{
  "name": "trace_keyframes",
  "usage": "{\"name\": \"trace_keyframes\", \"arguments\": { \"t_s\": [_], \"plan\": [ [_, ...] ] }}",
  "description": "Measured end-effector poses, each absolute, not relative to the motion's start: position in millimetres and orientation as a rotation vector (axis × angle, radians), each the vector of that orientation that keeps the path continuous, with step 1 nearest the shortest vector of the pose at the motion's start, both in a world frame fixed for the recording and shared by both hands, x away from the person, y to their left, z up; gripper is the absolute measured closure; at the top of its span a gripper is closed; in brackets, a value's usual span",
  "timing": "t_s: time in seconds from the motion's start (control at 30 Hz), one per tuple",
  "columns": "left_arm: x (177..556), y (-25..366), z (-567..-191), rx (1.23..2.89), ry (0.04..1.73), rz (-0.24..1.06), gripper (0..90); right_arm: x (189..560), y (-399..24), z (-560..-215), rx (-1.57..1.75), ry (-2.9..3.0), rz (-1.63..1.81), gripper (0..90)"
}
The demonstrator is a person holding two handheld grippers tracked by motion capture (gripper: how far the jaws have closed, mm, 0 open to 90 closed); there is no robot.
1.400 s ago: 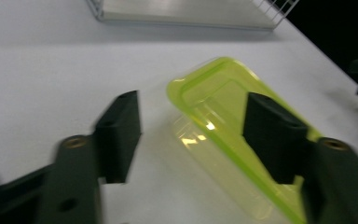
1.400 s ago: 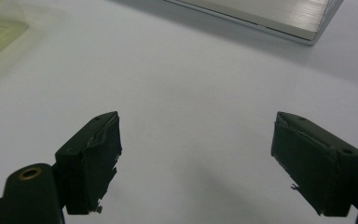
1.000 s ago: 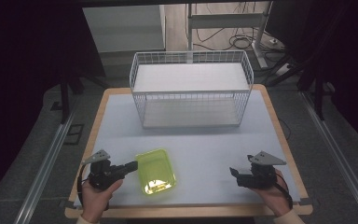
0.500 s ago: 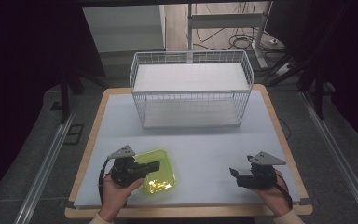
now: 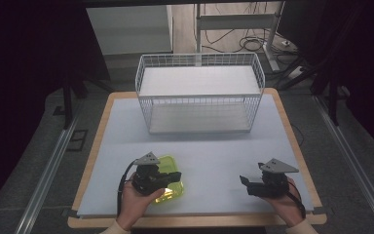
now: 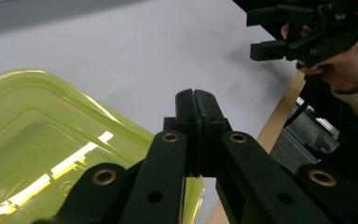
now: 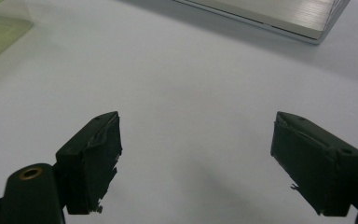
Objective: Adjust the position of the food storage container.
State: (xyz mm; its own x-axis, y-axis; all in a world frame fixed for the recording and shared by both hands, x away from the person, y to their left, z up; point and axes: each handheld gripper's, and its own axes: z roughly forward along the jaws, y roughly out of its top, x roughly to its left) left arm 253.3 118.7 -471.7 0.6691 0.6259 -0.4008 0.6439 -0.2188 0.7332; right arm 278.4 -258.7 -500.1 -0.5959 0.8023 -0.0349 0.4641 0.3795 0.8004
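A translucent yellow-green plastic container (image 5: 171, 194) lies on the table near its front edge, left of centre. My left gripper (image 5: 174, 174) hovers over it and points to the right. In the left gripper view its jaws (image 6: 194, 100) are pressed together with nothing visible between the tips, and the container (image 6: 51, 126) lies below them to the left. My right gripper (image 5: 246, 184) is at the front right, pointing left, with its jaws (image 7: 196, 154) wide apart over bare table. It also appears far off (image 6: 260, 31) in the left gripper view.
A white wire basket (image 5: 199, 92) with a flat shelf stands at the back centre of the pale table (image 5: 209, 146). The basket's base edge (image 7: 270, 14) and a corner of the container (image 7: 0, 28) appear in the right gripper view. The wooden table edge runs close along the front.
My left hand has moved right, from beside the container to over it, and its jaws have stayed together. The right hand and the basket have not moved.
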Motion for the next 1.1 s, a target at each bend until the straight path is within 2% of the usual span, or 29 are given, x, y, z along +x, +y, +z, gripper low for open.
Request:
{"name": "trace_keyframes", "arguments": {
  "t_s": [0.57, 1.1],
  "plan": [
    [252.5, 93.7, -484.6, 2.032, 0.994, -0.045, 90.0, 277.8, -257.8, -500.3, 1.085, 2.229, 1.086, 16.4],
    [252.0, 88.2, -492.1, 2.092, 1.001, -0.081, 90.0, 277.8, -258.1, -500.1, 1.077, 2.227, 1.083, 16.4]
  ]
}}
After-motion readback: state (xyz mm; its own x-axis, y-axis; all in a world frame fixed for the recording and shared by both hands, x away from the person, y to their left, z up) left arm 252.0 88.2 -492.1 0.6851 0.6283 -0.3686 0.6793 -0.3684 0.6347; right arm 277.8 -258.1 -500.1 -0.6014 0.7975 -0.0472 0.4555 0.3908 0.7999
